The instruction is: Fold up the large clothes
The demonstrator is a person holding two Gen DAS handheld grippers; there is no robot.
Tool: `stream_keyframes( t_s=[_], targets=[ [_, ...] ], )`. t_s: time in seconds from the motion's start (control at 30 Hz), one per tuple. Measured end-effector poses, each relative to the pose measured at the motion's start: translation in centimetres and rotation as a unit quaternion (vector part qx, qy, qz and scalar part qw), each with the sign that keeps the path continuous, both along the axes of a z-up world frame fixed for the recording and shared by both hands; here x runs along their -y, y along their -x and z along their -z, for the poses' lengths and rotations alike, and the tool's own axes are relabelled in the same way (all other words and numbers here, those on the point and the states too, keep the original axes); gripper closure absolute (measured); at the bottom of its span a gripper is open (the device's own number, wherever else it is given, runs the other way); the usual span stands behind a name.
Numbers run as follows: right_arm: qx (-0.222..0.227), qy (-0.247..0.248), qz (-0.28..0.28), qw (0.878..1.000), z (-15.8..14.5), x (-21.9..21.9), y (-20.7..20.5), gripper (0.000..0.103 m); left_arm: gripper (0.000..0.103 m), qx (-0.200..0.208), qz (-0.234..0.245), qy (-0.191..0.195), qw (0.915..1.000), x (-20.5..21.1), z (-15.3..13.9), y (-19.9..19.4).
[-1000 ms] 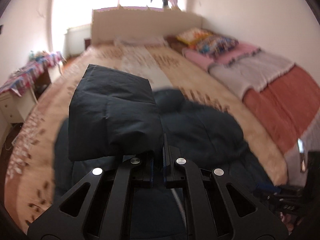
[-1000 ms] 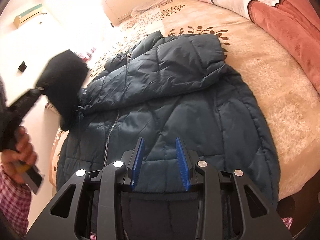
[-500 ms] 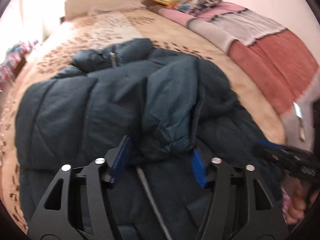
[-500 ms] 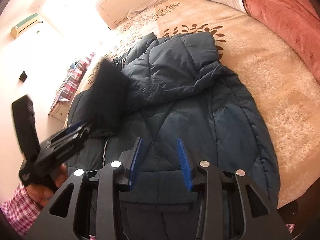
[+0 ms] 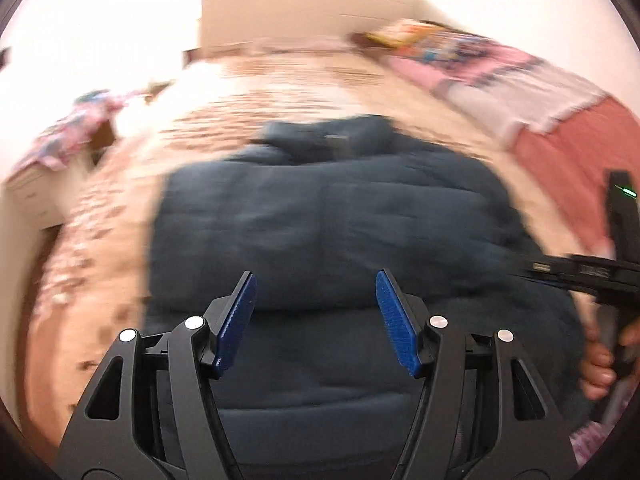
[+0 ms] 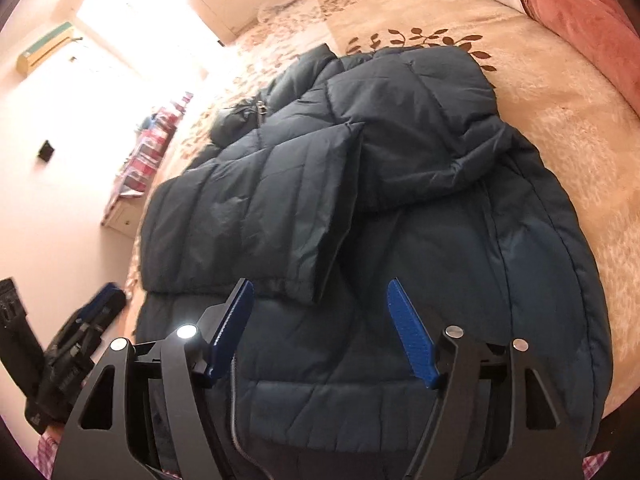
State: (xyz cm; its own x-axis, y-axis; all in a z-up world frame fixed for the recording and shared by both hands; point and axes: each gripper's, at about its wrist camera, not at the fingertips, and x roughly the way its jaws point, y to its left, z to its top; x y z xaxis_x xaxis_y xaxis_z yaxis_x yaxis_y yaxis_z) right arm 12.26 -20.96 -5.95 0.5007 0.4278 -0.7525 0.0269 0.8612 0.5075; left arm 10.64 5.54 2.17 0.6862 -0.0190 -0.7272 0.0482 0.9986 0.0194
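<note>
A dark teal puffer jacket [image 6: 400, 208] lies spread on the bed, front up, with both sleeves folded across its chest; the left sleeve [image 6: 256, 216] lies flat over the body. The left wrist view shows it blurred [image 5: 320, 220]. My left gripper [image 5: 316, 320] is open and empty above the jacket's lower part. My right gripper [image 6: 320, 332] is open and empty above the hem near the zipper [image 6: 234, 420]. Each gripper shows at the edge of the other's view, the right one [image 5: 592, 268] and the left one [image 6: 72, 336].
The bed has a beige leaf-patterned cover [image 6: 540, 92]. Folded pink, white and rust blankets [image 5: 520, 96] lie along its right side by the wall. A headboard [image 5: 300, 16] stands at the far end. A bedside cabinet with coloured cloth [image 5: 68, 136] stands on the left.
My left gripper let go of the sleeve, which now lies folded across the chest, then opened and drew back toward the hem. My right gripper opened wider.
</note>
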Motion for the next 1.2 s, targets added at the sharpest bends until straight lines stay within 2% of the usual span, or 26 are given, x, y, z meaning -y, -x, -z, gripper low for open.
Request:
stream_keyframes(
  t_s=[0.07, 0.1, 0.17, 0.23, 0.3, 0.47, 0.63, 0.87, 1.2],
  targets=[
    [-0.01, 0.003, 0.005, 1.0, 0.6, -0.4, -1.0, 0.059, 0.042, 0.003, -0.037, 0.0, 0.9993, -2.1, 0.2, -1.1],
    [-0.021, 0.004, 0.007, 1.0, 1.1, -0.7, -1.7, 0.065, 0.042, 0.0, -0.058, -0.002, 0.9983, -3.2, 0.5, -1.9],
    [-0.04, 0.004, 0.01, 0.999, 2.0, -0.9, -2.4, 0.089, 0.042, -0.014, -0.083, 0.004, 0.9965, -4.7, 1.2, -3.2],
    [-0.049, -0.005, 0.016, 0.999, 2.4, -0.8, -2.5, 0.094, 0.048, -0.028, -0.103, 0.003, 0.9943, -5.7, 2.1, -4.3],
    [-0.042, -0.002, 0.01, 0.999, 2.2, -0.8, -2.0, 0.096, 0.051, -0.04, -0.11, -0.002, 0.9931, -6.2, 3.1, -5.1],
    [-0.055, -0.013, 0.013, 0.998, 2.6, -0.3, -1.7, 0.096, 0.051, -0.08, -0.116, -0.012, 0.99, -6.4, 5.9, -6.1],
    [-0.053, -0.012, 0.013, 0.998, 2.6, -0.3, -1.7, 0.096, 0.051, -0.086, -0.113, -0.024, 0.9895, -6.3, 6.6, -5.9],
    [-0.069, -0.013, 0.019, 0.997, 3.2, -0.4, -2.2, 0.095, 0.051, -0.082, -0.112, -0.018, 0.9902, -6.4, 5.6, -5.2],
    [-0.033, 0.012, 0.009, 0.999, 0.5, -0.7, -0.4, 0.095, 0.051, -0.051, -0.086, -0.004, 0.995, -6.6, 2.6, -0.2]
  ],
)
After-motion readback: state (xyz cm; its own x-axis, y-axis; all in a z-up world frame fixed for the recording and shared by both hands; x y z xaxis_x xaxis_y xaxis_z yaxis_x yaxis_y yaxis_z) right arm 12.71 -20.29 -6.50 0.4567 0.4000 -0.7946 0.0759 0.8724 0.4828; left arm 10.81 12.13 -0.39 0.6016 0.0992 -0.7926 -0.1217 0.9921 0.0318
